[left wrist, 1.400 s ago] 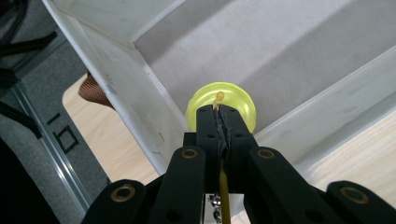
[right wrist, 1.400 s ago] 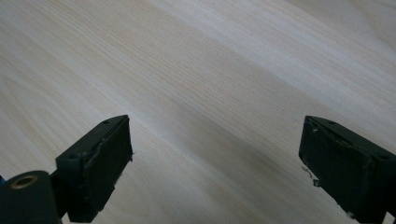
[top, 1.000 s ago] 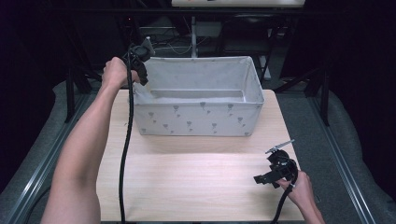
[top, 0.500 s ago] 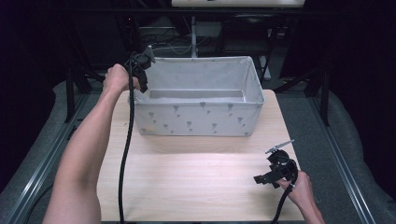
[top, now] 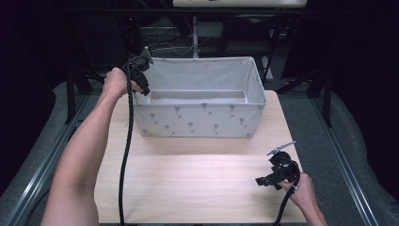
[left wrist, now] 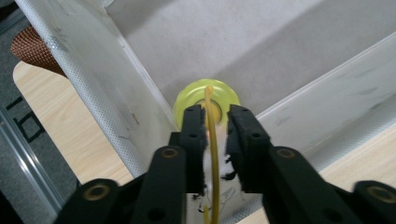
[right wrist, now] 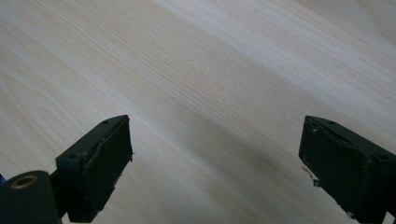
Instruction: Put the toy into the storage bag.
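- Tabletop point(top: 197, 183) of pale wood grain, lit brightest across its middle; grey mats flank it on both sides, with metal rails along their outer edges.
- Room beyond is dark: black frame bars, cables and a white stand behind the table.
- Bin point(top: 200, 96), grey-white fabric with small printed marks, stands at the table's far half, open at the top, its floor bare where it shows in the high view.
- Left gripper point(top: 139, 77) is at the bin's near-left corner, over the rim, held by the left hand point(top: 115, 82); its black cable point(top: 124, 160) drops along the forearm to the table's near edge.
- In the left gripper view its jaws stand close together, pinching a thin yellow band point(left wrist: 212, 140) that runs up between them; just past the tips sits a yellow-green ring point(left wrist: 207, 100), inside the bin against its corner wall.
- Bin's wall and rim stand just to the left of those jaws, and a brown strap point(left wrist: 35, 49) lies outside the bin beyond the table's edge.
- Right gripper point(top: 278, 172) lies low at the table's near-right corner, in the right hand point(top: 303, 190), well apart from the bin; in the right gripper view its jaws are spread wide over bare wood.
- Since a second ago the left gripper has shifted a little along the corner rim; the right gripper and the bin are unchanged.
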### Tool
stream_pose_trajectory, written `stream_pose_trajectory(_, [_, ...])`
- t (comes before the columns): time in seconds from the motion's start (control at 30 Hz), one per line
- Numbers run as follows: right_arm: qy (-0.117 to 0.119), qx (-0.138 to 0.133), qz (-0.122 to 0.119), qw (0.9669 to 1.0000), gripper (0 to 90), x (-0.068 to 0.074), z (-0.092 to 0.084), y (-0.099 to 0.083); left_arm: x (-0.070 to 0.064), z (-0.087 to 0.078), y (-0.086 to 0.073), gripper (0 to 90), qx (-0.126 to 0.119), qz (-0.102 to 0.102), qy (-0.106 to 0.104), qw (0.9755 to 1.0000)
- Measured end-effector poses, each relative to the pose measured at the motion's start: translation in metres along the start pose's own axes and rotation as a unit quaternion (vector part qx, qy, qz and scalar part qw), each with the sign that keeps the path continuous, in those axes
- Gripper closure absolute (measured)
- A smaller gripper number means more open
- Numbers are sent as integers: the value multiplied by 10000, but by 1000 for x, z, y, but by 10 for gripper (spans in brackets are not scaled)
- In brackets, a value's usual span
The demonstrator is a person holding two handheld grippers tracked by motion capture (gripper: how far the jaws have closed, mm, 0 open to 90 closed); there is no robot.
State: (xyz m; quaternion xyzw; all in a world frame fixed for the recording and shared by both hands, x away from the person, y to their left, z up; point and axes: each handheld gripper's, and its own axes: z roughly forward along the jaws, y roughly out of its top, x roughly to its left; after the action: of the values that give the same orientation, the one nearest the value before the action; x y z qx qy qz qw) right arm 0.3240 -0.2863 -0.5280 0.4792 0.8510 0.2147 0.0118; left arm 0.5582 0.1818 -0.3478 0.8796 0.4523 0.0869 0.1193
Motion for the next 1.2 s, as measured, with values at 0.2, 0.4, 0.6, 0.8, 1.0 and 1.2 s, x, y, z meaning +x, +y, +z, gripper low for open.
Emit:
stream_pose_trajectory(0.2, [-19, -7, 7, 10000, 89, 0, 0, 0, -2, -15, -1, 491, -178, -29, 33, 9998])
stream_pose_trajectory(0.4, [-20, -5, 7, 10000, 88, 0, 0, 0, -4, -33, -7, 277, -332, -19, 104, 9994])
stream_pose_trajectory(0.6, [20, -112, 42, 9999, 82, 1, -1, 0, -6, -52, -19, 156, -483, -5, 118, 9988])
stream_pose_trajectory(0.8, [10, -125, 59, 9999, 79, 1, -1, 0, -15, -69, -32, 132, -574, 122, 129, 9982])
stream_pose_trajectory(1.0, [2, -113, 40, 9999, 79, 1, -1, 1, -25, -79, -42, 83, -500, 253, 76, 9984])
stream_pose_trajectory(1.2, [-22, -114, 32, 9999, 80, 2, -1, 1, -39, -87, -56, 14, -434, 437, 41, 9981])
